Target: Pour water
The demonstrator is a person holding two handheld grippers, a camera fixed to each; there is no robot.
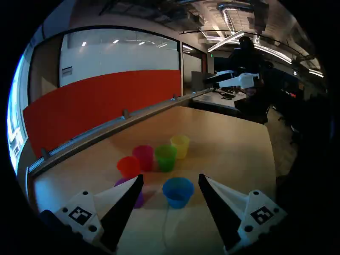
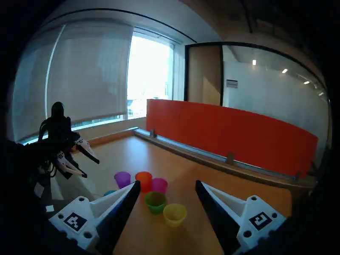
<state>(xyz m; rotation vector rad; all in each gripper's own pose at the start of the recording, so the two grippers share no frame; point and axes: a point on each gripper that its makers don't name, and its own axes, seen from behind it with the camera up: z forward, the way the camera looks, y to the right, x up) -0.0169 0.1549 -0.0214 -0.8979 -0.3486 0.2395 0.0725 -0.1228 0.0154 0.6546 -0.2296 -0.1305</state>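
Note:
Several small plastic cups stand grouped on the wooden table (image 1: 229, 140). In the left gripper view a blue cup (image 1: 177, 192) sits nearest, just beyond and between the fingertips of my open left gripper (image 1: 170, 174). A purple cup (image 1: 139, 199) is partly hidden by its left finger. Behind them stand a red cup (image 1: 128, 166), a magenta cup (image 1: 143, 156), a green cup (image 1: 165, 157) and a yellow cup (image 1: 180, 145). My right gripper (image 2: 167, 182) is open above the table, with the yellow cup (image 2: 174, 214) and green cup (image 2: 155, 202) nearest it. Neither gripper holds anything.
A metal rail (image 1: 127, 117) and an orange-red partition (image 2: 238, 127) run along the table's far side. The right gripper (image 1: 231, 80) shows far off past the table end, held by a person in dark clothes. The left gripper (image 2: 74, 159) hangs open at the left.

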